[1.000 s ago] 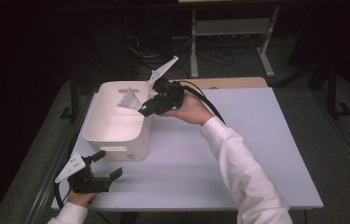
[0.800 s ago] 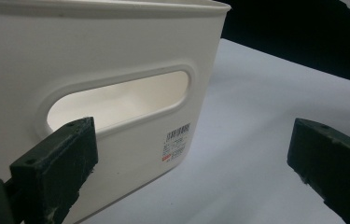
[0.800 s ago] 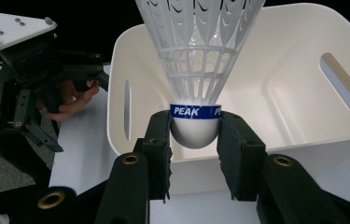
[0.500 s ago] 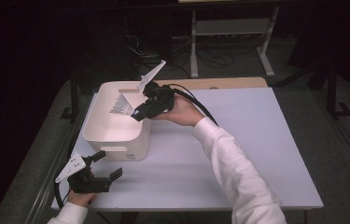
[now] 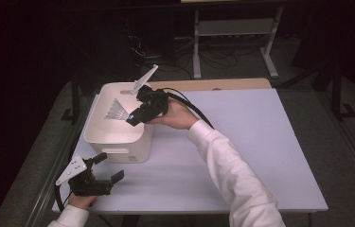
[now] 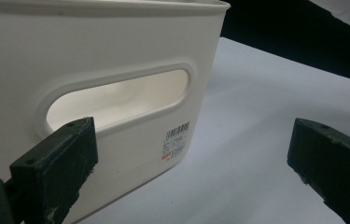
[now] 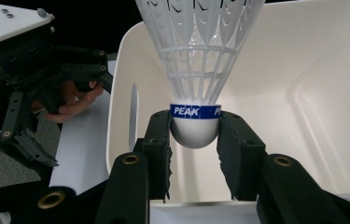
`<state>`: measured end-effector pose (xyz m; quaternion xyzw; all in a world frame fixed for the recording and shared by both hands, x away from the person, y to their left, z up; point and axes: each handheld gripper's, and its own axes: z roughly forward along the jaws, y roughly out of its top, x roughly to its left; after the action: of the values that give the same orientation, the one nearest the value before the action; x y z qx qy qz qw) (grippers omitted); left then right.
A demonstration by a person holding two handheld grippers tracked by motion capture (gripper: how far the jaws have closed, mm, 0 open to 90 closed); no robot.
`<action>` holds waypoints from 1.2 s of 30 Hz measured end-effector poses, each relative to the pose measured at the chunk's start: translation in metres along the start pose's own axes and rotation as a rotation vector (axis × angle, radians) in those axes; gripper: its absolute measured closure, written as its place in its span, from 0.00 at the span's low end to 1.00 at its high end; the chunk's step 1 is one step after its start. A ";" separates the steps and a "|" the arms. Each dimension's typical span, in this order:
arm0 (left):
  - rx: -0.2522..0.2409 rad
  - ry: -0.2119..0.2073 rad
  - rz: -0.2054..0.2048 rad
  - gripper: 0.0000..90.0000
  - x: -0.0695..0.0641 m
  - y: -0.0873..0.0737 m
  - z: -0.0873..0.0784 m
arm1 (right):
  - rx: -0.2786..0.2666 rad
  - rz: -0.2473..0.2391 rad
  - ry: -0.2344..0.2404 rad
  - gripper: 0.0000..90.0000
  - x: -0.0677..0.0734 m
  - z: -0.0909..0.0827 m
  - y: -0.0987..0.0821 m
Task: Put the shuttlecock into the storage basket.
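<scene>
Right gripper [image 5: 128, 117] moving further over bin [image 5: 94, 137], fingers pinching shuttlecock [image 7: 196, 70] cork; rounded cork risking slipping. Left gripper [image 5: 111, 171] fingers spread, idling.

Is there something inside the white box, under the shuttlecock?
The shuttlecock hangs over the white box, clamped in the right gripper. The visible floor is bare; the near part is hidden behind the jaws.

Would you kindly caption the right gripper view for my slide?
Right tongs grip a white plastic shuttlecock by its rounded base above a white plastic bin.
</scene>
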<state>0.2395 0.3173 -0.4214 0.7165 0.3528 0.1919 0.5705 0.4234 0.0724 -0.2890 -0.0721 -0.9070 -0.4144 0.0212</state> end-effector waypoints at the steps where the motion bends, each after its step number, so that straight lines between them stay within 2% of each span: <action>1: 0.001 0.000 -0.001 0.02 0.000 0.000 0.000 | 0.004 -0.002 -0.002 0.71 0.000 0.002 0.000; 8: -0.007 -0.004 -0.003 0.01 0.000 0.000 0.000 | 0.037 -0.007 0.010 0.71 -0.001 0.014 0.000; 17: -0.006 -0.004 -0.005 0.02 -0.001 0.000 0.000 | 0.050 -0.003 0.021 0.70 -0.003 0.022 -0.001; 19: -0.008 -0.004 -0.005 0.02 -0.001 0.000 0.000 | 0.046 -0.013 0.019 0.62 -0.003 0.023 0.000; 21: -0.008 -0.006 -0.005 0.01 0.000 0.000 0.000 | 0.035 0.003 0.027 0.53 -0.004 0.020 0.000; 25: -0.009 -0.012 -0.009 0.01 -0.001 0.000 0.001 | 0.018 0.021 0.018 0.42 -0.005 0.014 0.000; 29: -0.004 -0.013 -0.002 0.02 -0.001 0.000 0.001 | 0.002 0.038 0.023 0.26 -0.006 0.008 0.000; 33: -0.009 -0.014 -0.009 0.01 -0.001 0.000 0.001 | -0.001 0.086 0.026 0.10 -0.008 0.004 -0.001; 36: -0.005 -0.016 -0.002 0.01 -0.001 0.000 0.001 | -0.014 0.084 -0.017 0.00 -0.009 0.000 -0.005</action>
<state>0.2390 0.3157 -0.4217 0.7161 0.3485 0.1866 0.5753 0.4315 0.0686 -0.2935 -0.1135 -0.9005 -0.4187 0.0303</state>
